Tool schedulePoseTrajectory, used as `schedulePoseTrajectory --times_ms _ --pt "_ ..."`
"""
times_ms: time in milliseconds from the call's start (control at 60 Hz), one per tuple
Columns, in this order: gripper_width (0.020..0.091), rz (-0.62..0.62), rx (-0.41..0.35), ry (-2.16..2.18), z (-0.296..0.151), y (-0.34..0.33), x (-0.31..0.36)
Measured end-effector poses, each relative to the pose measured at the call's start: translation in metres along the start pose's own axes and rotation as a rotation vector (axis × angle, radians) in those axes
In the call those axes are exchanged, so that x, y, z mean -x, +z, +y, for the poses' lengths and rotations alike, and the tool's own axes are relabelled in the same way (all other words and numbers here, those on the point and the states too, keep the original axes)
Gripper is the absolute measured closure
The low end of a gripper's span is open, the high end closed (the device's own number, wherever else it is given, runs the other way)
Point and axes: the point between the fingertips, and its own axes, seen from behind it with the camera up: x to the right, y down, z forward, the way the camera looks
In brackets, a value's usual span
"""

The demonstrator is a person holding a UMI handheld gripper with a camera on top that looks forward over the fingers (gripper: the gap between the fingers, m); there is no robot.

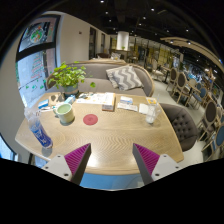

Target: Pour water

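We see only our gripper (pixel 111 160): two dark fingers (pixel 82 168) rising from below, each a tapering black wedge. Each bears a magenta pad (pixel 75 155) on its inner face, cut as a triangle and ribbed with fine diagonal lines. The two stand apart, with a wide gap between them.

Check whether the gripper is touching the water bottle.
Apart. The gripper view shows the open gripper with bare table between its fingers and the water bottle.
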Motion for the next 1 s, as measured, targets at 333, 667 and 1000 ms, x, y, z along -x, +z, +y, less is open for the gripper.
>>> schedulePoseTrajectory --times_ms 333,667,1000 --pt "0.0246 0.066 0.061 -0.021 0.052 0.007 0.049" --pt "0.0245 0.048 0.099 0.008 0.112 -0.017 0.207" --pt "0.0247 -0.065 -0.089 0.034 0.039 0.043 0.330"
